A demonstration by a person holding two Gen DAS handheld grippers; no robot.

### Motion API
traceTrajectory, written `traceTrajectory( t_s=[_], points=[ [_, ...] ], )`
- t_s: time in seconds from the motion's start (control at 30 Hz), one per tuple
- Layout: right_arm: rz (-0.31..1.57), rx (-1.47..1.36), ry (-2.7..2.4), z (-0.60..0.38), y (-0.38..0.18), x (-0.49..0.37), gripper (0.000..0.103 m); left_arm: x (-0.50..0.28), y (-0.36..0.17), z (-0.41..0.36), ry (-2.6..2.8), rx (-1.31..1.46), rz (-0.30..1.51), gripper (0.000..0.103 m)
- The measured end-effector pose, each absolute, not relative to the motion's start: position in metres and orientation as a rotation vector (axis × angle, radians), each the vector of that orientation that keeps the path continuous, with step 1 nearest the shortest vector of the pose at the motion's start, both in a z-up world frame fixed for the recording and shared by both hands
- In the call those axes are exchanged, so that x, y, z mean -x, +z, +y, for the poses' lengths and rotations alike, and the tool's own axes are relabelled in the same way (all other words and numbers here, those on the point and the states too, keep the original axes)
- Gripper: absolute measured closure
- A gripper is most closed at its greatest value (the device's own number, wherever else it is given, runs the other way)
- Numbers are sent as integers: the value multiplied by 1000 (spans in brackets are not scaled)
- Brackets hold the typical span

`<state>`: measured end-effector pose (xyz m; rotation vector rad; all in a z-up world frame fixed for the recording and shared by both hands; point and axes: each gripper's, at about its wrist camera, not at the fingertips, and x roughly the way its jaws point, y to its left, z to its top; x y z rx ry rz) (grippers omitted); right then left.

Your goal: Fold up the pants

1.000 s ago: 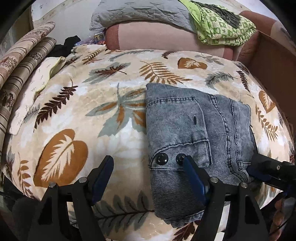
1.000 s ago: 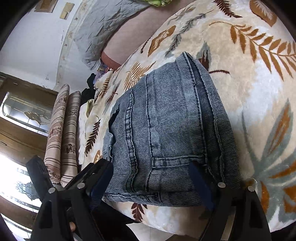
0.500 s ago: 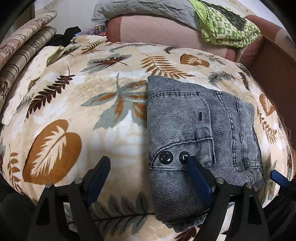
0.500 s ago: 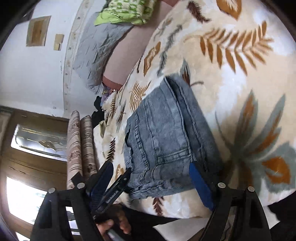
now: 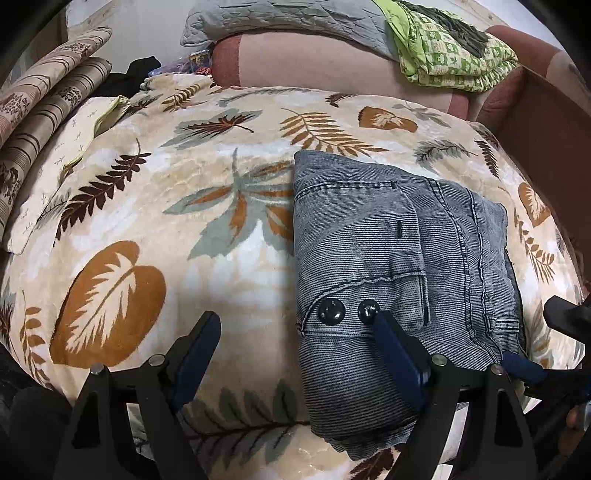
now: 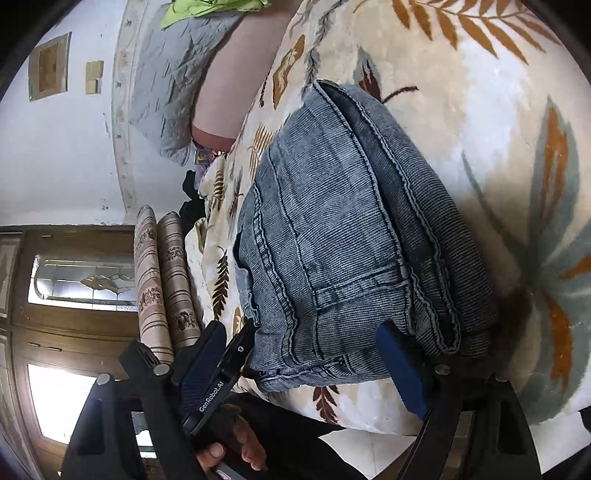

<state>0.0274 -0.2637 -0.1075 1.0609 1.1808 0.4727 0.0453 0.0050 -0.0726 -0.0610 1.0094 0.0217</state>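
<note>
Fingers (image 5: 195, 343) on the left gripper (image 5: 295, 347) are standing wide apart, holding nothing; one blue pad is hanging over bare blanket, the other is sitting over the near part of the pants (image 5: 399, 266), close to the two dark snap buttons (image 5: 347, 310), though contact is hard to judge. The right gripper (image 6: 306, 365) is also gaping wide and gripping nothing, with its right pad overlapping the near edge of the denim and its left pad off to the side, by the other tool's body.

The pants are lying on the leaf-print blanket (image 5: 155, 229) covering the bed, toward the right half in the left wrist view, near the front edge. They are already looking like a compact rectangle: layers stacked, waistband and pocket on top, seams running roughly parallel, a thick folded edge showing in the right wrist view (several layers deep, count not readable).

Judging progress: folding seems basically done, maybe fully. What might be left is only a tidy-up, since the near bottom corner is bulging a bit past the rest and drooping toward the blanket edge. No further fold seems needed unless a smaller bundle is wanted.

Around the bed: a grey quilt (image 5: 295, 18) and a green patterned cloth (image 5: 454, 55) are piled at the far end, and striped rolled bolsters (image 5: 40, 92) are lying along the left.
</note>
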Motion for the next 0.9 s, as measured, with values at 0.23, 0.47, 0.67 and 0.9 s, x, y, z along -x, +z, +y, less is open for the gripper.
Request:
traceTrajectory(
  t_s=[0.23,0.47,0.67,0.9],
  points=[
    [1180,-1073,473,-267,-109,-29,17,-46,-72,5,23,57,1009,17],
    [1148,-1022,420,-290,-89,-21,17,-37,-50,28,50,141,923,17],
    [1112,-998,349,-315,-77,-29,16,-43,-78,22,53,73,991,17],
    [1166,-805,399,-278,-70,-50,17,-43,-79,24,44,78,979,17]
  ],
)
